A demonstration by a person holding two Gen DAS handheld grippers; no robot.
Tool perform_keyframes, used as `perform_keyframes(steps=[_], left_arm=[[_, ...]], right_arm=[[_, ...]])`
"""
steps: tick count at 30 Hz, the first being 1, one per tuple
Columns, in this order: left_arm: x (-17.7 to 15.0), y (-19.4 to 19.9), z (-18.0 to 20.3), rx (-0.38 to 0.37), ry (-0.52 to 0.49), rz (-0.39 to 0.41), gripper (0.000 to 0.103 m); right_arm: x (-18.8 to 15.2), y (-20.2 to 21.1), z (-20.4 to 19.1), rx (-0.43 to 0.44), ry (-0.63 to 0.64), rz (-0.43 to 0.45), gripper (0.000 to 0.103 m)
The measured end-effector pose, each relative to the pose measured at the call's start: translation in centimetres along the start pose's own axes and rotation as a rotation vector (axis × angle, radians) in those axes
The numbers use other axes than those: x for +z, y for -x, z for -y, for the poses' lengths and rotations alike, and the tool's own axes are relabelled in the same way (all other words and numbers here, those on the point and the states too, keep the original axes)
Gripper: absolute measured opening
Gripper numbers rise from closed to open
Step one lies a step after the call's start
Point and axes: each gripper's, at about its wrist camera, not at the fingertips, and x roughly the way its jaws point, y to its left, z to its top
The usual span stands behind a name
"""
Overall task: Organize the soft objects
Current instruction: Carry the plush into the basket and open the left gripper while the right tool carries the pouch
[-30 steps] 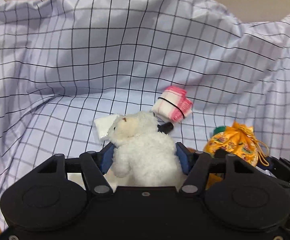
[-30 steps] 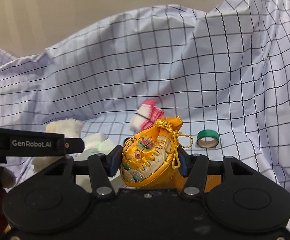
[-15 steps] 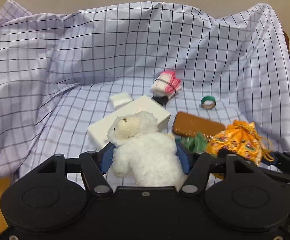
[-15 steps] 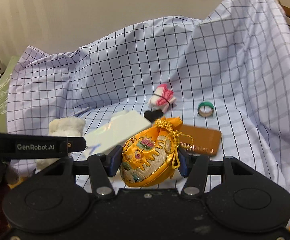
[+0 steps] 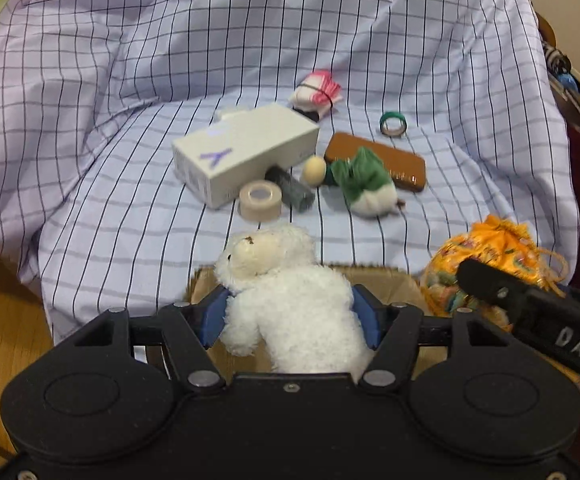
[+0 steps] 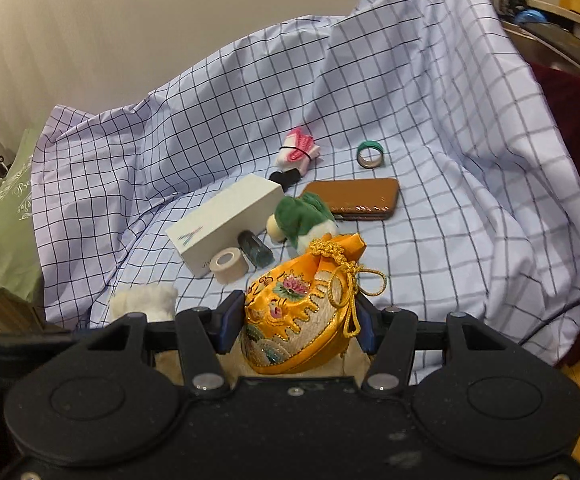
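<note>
Both grippers show matte black housings with two round raised discs, silver screw heads at the linkage pivots and blue pads on the fingers [image 5: 212, 316], while the right gripper [image 6: 296, 326] side bar carries pale lettering.

Tape roll [image 5: 260, 200] before box [image 5: 246, 152]; wallet [image 5: 376, 160] right of box, plush radish [image 5: 364, 184] on it.
</note>
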Motion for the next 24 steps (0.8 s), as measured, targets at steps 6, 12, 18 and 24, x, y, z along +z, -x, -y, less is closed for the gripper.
perform_keyframes(steps=[6,12,18,24], left_arm=[[-3.0,0.4,0.3,0.007,0.002,-0.027,0.061],[-5.0,-0.6,0.1,0.019,0.039,-0.074,0.061],[-5.9,-0.9,-0.5,0.054,0.067,-0.064,0.062],[-6.7,-1.7,-1.3,0.069,0.099,-0.081,0.066]], right_arm=[[-2.0,1.8,0.2,0.001,0.006,-0.001,0.055],[-3.9,2.0,-0.3,-0.019,0.031,-0.024,0.055],[-4.8,1.8,-0.8,-0.028,0.047,-0.052,0.055],[-5.2,1.6,-1.4,-0.045,0.08,-0.072,0.055]])
